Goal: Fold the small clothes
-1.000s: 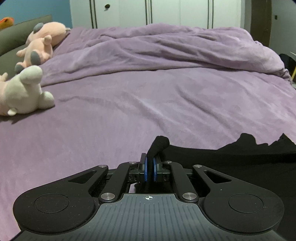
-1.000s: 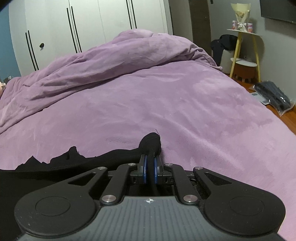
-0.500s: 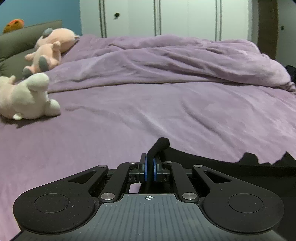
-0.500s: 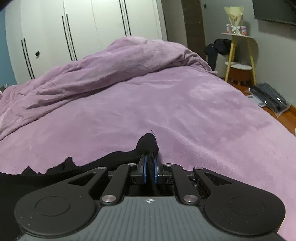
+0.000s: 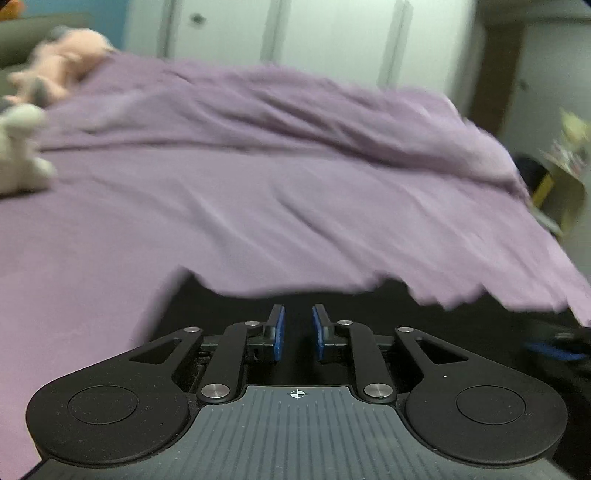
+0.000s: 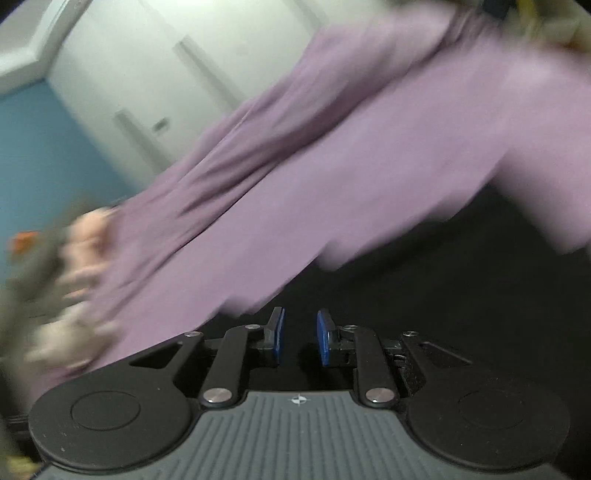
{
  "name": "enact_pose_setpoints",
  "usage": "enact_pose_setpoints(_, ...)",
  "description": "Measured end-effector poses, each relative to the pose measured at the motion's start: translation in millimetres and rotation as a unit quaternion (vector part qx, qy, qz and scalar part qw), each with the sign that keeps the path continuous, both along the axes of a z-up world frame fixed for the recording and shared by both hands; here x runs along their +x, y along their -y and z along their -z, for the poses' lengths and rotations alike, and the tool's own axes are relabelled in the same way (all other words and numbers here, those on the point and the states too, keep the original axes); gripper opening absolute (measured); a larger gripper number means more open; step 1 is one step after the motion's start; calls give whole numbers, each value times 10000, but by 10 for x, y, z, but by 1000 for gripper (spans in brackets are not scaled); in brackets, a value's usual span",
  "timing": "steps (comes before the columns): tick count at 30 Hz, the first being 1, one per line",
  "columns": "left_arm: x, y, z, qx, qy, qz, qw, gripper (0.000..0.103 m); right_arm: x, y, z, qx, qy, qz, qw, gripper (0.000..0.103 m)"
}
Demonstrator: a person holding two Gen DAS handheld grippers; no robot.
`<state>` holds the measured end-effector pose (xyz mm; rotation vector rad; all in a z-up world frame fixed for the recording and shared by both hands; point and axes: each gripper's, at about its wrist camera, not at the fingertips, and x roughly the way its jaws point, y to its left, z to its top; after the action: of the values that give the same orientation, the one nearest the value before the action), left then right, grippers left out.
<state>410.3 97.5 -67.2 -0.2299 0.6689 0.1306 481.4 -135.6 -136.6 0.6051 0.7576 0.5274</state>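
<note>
A black garment (image 5: 369, 314) lies spread on the purple bed cover (image 5: 258, 206), just beyond and under my left gripper (image 5: 298, 325), which is open and empty with its blue pads apart. In the right wrist view the same black garment (image 6: 461, 288) lies on the cover (image 6: 369, 166). My right gripper (image 6: 299, 328) is open and empty above it. That view is tilted and blurred. The other gripper's blue pad (image 5: 554, 349) shows at the right edge of the left wrist view.
Plush toys (image 5: 22, 155) lie at the bed's left side. A rumpled purple duvet (image 5: 332, 122) is heaped at the back. White wardrobe doors (image 5: 332, 33) stand behind. A yellow side table (image 5: 565, 173) stands to the right of the bed.
Both grippers were shut on the black garment's corners; now both are open and the garment lies on the bed. The right gripper has swung and tilted, blurring its view.
</note>
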Motion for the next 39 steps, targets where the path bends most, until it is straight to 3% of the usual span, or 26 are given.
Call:
enact_pose_setpoints(1,64,86,72,84,-19,68,9999,23,13,-69,71,-72,44,-50,10000,18)
enact_pose_setpoints(3,152,175,190,412,-31,83,9991,33,53,-73,182,-353,270,-21,9990,7)
enact_pose_setpoints(4,171,195,242,591,-27,101,9982,34,101,37,229,-201,208,66,9996,0)
enact_pose_setpoints(5,179,184,276,639,-2,147,9978,35,152,170,252,37,101,158,9998,0)
enact_pose_setpoints(8,167,40,276,380,96,189,9991,40,193,640,178,-339,340,856,9952,0)
enact_pose_setpoints(12,149,-127,329,-16,195,136,9997,39,134,1288,221,-209,388,1693,9846,0)
enact_pose_setpoints(16,155,-198,339,-228,222,44,9995,39,56,1391,216,-357,284,2491,9674,0)
enact_pose_setpoints(19,109,-176,292,-180,93,29,9998,38,-23,1209,68,-666,206,2430,9675,3)
enact_pose_setpoints(20,77,-165,258,-108,34,12,9999,38,-92,1179,15,-589,297,2249,9721,8)
enact_pose_setpoints(23,-201,-149,166,25,132,-45,9999,50,-416,1082,3,46,422,1317,9904,8)
enact_pose_setpoints(25,-438,-165,171,103,324,2,9994,54,-573,1080,136,-18,340,984,9946,7)
enact_pose_setpoints(26,-514,-178,194,195,322,-77,9993,55,-643,1122,204,-117,375,1014,9941,0)
enact_pose_setpoints(28,-637,-235,243,222,319,-313,9988,56,-704,1324,251,326,327,1280,9907,0)
enact_pose_setpoints(30,-725,-344,244,83,382,-617,9973,57,-745,1480,229,63,366,1805,9829,0)
enact_pose_setpoints(32,-787,-459,249,163,244,-1111,9934,57,-721,1624,229,128,204,2171,9759,0)
enact_pose_setpoints(35,-924,-705,261,-95,-49,-1573,9875,63,-830,1617,61,-723,153,2530,9646,0)
enact_pose_setpoints(36,-983,-761,239,-150,-124,-1628,9865,64,-882,1582,-28,-1308,44,2739,9528,0)
enact_pose_setpoints(37,-1055,-805,203,-168,-181,-1609,9867,63,-920,1497,-126,-2079,-128,2984,9314,7)
enact_pose_setpoints(38,-1144,-843,157,-130,-257,-1611,9865,62,-955,1467,-198,-2210,-67,3012,9276,7)
enact_pose_setpoints(39,-1226,-868,123,-99,-369,-1602,9864,62,-1063,1433,-273,-2002,55,2918,9353,7)
